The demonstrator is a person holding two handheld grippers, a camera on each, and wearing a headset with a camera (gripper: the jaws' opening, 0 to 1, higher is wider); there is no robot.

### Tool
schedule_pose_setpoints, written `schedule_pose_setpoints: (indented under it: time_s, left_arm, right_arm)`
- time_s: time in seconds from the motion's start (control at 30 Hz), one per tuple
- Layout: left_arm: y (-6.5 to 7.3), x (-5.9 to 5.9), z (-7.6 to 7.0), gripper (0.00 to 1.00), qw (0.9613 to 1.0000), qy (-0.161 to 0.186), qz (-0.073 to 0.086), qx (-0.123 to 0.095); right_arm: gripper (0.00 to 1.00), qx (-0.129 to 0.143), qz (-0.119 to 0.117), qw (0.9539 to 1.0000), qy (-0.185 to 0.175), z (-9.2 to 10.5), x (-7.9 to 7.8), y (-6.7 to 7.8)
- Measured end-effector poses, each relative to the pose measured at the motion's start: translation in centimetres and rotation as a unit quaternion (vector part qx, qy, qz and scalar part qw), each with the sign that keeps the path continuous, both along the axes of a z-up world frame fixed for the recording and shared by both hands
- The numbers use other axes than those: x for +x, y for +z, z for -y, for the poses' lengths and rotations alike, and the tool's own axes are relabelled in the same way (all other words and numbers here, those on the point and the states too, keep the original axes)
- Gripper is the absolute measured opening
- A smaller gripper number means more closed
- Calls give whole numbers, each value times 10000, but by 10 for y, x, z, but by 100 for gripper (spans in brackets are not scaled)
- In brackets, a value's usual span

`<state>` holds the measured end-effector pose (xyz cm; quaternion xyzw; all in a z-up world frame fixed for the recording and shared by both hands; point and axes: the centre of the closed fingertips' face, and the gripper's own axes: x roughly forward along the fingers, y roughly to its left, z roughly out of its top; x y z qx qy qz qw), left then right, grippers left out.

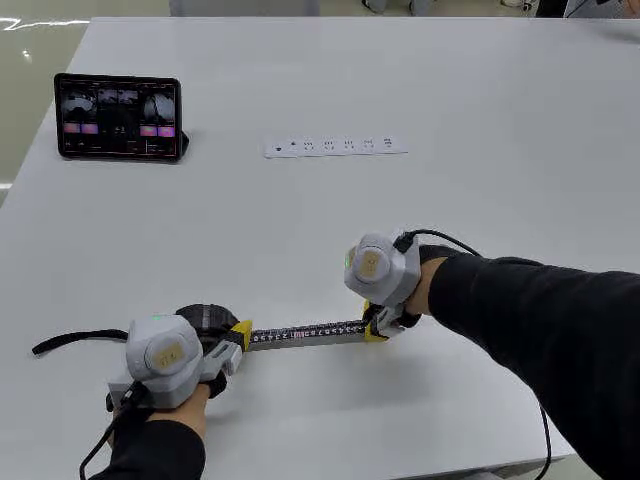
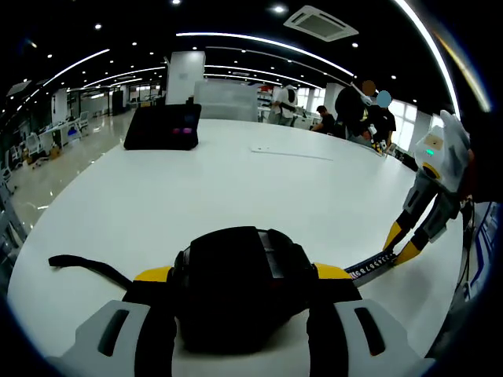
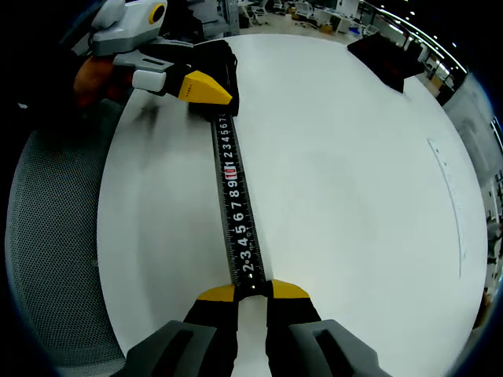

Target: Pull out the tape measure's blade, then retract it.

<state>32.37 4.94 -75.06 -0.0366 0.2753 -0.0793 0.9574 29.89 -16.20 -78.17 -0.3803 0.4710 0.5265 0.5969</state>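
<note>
Black tape measure case (image 1: 203, 318) sat clamped in my left gripper (image 2: 244, 275); right gripper (image 3: 253, 292) pinched the blade (image 3: 233, 196) tip; weak pinch risked snap-back.

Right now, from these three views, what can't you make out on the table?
End of the blade: right gripper view, hidden between the right gripper tips.
Mouth of the tape measure case: left gripper view, behind the case body.
Screen of the tablet: head view, too small to read.
Markings on the white strip: head view, too small.

Left claw (image 1: 232, 346) and right claw (image 1: 378, 330) both clamped, low, well apart.
</note>
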Motion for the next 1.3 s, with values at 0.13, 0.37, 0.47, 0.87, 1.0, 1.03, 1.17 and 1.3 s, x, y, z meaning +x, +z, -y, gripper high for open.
schedule_pose_setpoints:
  time_s: [0.13,0.37,0.47,0.87,1.0,1.03,1.17,1.3]
  left_arm:
    - [0,0,0,64,10000,4,17,8]
    - [0,0,0,64,10000,3,0,13]
    - [0,0,0,64,10000,-5,-16,9]
    - [-1,0,0,64,10000,-7,-24,17]
    - [-1,0,0,64,10000,-11,-35,11]
    - [-1,0,0,64,10000,-10,-39,10]
    - [-1,-1,0,64,10000,-15,-49,4]
    - [-1,-1,0,64,10000,-11,-50,3]
  right_arm:
    - [9,23,17,10000,-33,-2,0,0]
    - [9,35,37,10000,-64,-6,0,0]
    - [9,22,44,10000,-31,-7,-1,0]
    - [9,65,29,10000,-42,-16,0,0]
    - [9,69,37,10000,-11,-20,1,-1]
    - [9,66,38,10000,0,-20,0,-1]
    - [9,59,24,10000,32,-24,1,-1]
    - [9,64,25,10000,35,-26,1,-1]
